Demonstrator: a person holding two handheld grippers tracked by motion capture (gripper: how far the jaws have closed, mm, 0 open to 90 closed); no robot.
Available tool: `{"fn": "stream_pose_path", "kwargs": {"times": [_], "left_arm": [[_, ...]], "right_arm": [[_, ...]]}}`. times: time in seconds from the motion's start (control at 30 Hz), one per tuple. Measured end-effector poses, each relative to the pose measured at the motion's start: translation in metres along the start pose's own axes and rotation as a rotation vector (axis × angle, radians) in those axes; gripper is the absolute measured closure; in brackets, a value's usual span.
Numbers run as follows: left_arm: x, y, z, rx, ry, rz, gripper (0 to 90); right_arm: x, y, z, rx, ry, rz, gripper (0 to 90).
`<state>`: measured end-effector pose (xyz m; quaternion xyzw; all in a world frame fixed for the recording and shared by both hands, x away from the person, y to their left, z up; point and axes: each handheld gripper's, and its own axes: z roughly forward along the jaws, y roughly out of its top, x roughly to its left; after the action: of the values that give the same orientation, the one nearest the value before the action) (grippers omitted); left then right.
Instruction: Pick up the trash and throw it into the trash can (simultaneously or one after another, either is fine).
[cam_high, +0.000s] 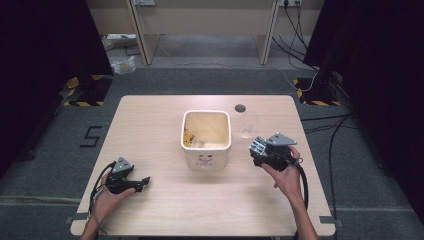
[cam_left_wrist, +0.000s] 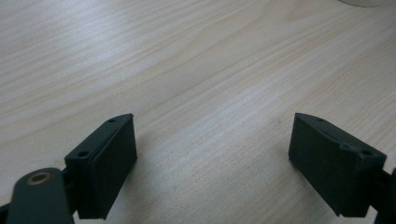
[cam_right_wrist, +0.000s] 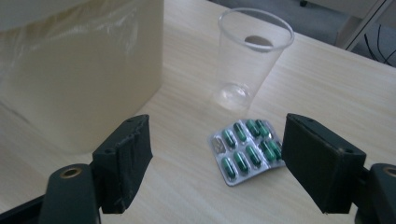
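The right gripper (cam_right_wrist: 215, 163) is hovering with fingers spread over the blister pack (cam_right_wrist: 246, 150), lying ungrasped on the desk (cam_right_wrist: 187, 196) beside the clear cup (cam_right_wrist: 250, 56), while the left gripper (cam_left_wrist: 212, 163) is resting, fingers spread and empty

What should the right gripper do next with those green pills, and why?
Probably lower the right gripper a little and close on the blister pack. Its jaws are open, with one jaw already in front of the pack's edge and nothing pressed between them. The pack of green capsules lies flat on the table, in front of the clear plastic cup and beside the lined bin.
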<state>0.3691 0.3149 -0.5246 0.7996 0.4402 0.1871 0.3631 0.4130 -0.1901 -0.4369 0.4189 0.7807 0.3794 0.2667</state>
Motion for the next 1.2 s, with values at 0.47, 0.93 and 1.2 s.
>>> {"fn": "stream_pose_path", "kwargs": {"times": [0.47,0.93,1.2], "left_arm": [[0.0,0.0,0.0,0.0,0.0,0.0,14.1],[0.0,0.0,0.0,0.0,0.0,0.0,14.0],[0.0,0.0,0.0,0.0,0.0,0.0,14.0]], "right_arm": [[-0.002,0.032,0.018,0.002,0.007,-0.038,29.9],[-0.007,0.065,0.043,0.025,0.0,-0.073,35.6],[-0.01,0.072,0.058,0.03,-0.006,-0.114,46.9]]}}
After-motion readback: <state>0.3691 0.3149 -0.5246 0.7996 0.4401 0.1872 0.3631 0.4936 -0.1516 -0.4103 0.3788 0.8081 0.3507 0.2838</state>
